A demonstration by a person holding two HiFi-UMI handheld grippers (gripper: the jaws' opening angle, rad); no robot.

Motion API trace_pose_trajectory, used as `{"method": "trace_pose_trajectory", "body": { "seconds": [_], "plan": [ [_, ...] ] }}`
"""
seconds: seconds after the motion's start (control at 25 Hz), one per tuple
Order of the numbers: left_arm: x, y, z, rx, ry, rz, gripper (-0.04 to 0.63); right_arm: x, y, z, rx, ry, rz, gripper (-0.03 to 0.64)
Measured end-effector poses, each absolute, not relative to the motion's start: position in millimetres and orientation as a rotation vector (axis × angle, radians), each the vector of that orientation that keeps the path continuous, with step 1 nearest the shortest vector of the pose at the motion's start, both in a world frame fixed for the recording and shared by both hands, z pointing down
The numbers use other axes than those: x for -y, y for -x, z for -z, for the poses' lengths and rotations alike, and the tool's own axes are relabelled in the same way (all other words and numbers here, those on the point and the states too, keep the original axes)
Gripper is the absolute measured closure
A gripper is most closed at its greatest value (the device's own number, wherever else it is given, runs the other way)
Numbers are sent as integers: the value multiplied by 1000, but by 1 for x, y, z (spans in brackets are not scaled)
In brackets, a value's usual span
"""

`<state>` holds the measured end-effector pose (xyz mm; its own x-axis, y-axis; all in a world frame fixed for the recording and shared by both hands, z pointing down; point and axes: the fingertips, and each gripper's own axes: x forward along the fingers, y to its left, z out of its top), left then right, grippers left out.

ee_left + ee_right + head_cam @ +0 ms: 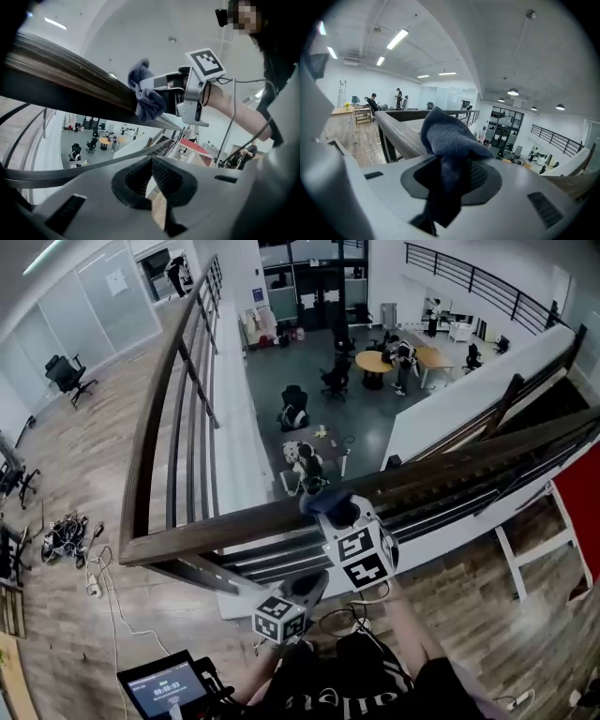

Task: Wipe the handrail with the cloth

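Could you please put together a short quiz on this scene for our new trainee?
1. True or false: the left gripper is shut on the cloth.
2. The cloth is pressed against: A) the wooden handrail; B) a round desk; C) a chair.
3. Fill in: the left gripper's jaws are ____, with nothing between them.

Key: 1 false, the right gripper holds it; 2 A; 3 together.
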<state>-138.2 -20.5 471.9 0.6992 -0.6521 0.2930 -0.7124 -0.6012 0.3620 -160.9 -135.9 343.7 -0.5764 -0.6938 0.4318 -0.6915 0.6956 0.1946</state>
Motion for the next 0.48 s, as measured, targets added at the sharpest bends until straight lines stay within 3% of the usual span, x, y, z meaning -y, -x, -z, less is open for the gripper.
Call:
{"method": "trace_pose_trajectory", "body": {
  "seconds": [0.48],
  "plan": [
    [67, 46, -480, 1078, -2437, -196, 595, 196, 30, -356, 2533, -1088, -236, 508]
  ]
}}
